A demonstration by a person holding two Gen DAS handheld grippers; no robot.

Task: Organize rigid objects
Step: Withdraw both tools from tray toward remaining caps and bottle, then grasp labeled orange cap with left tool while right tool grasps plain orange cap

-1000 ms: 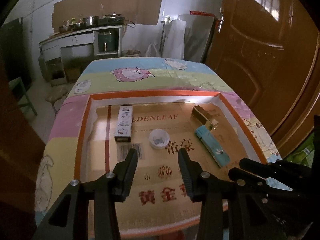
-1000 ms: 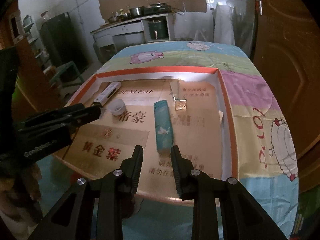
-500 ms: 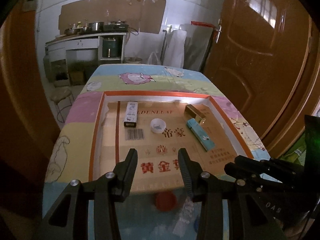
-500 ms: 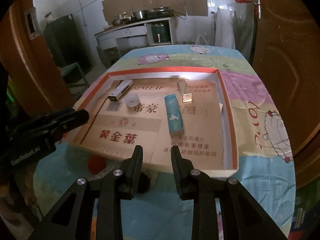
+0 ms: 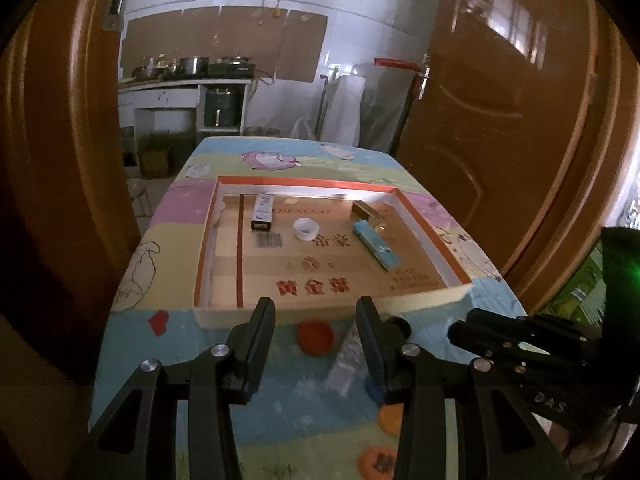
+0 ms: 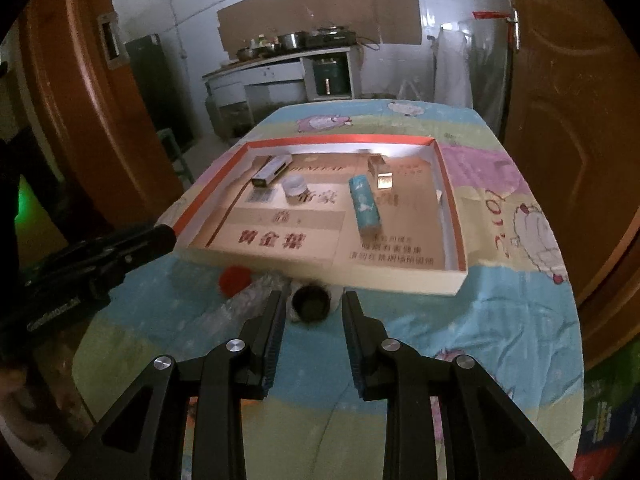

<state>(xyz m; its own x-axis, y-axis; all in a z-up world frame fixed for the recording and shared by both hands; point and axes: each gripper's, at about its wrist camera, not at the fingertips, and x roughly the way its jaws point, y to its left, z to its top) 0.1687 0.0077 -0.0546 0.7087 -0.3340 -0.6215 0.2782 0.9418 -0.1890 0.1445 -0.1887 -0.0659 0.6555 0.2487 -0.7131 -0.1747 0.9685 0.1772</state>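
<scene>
A shallow cardboard tray with an orange rim (image 5: 424,216) (image 6: 448,184) lies on the table. In it are a white and black box (image 5: 262,212) (image 6: 271,170), a small white round cup (image 5: 306,229) (image 6: 295,187), a gold box (image 5: 366,212) (image 6: 380,170) and a teal box (image 5: 376,244) (image 6: 363,202). In front of the tray lie a red cap (image 5: 316,333) (image 6: 235,279), crinkled clear plastic (image 5: 344,360) (image 6: 250,302) and a dark round cap (image 6: 310,307). My left gripper (image 5: 316,316) is open and empty over the red cap. My right gripper (image 6: 314,308) is open, its fingers either side of the dark cap.
The table has a colourful cartoon cloth (image 5: 280,420) (image 6: 500,320). Orange discs (image 5: 390,418) lie near its front edge. Brown doors stand to the right (image 5: 500,120) and left (image 6: 80,120). A kitchen counter with pots (image 6: 288,64) is at the back.
Both grippers have pulled back from over the tray to the table's near end. The red cap, plastic and dark cap have come into view. Both stay open.
</scene>
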